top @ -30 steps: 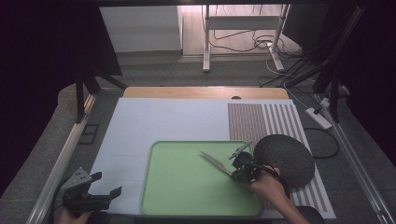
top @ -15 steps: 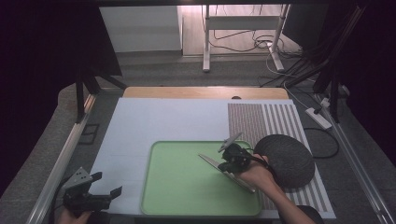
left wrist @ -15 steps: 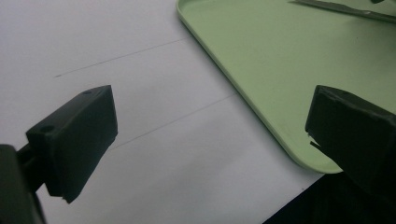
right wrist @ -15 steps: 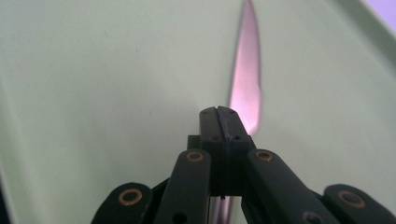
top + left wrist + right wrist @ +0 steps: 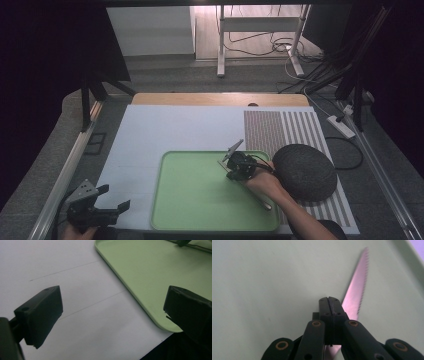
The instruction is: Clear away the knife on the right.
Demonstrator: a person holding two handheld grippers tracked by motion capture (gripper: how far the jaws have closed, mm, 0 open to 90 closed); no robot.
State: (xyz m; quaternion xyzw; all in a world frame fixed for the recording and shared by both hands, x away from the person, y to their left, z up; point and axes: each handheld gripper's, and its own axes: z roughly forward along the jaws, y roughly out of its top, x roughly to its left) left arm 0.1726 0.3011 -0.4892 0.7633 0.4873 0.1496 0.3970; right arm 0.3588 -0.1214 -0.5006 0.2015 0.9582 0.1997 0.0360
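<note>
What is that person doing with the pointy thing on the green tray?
A person holds a gripper in each hand at a table. The right gripper is over the green tray, its jaws shut on a serrated knife whose blade sticks out past the jaws above the tray. The left gripper waits open at the near left corner, over the white mat, holding nothing. A dark round object sits just right of the tray.
</note>
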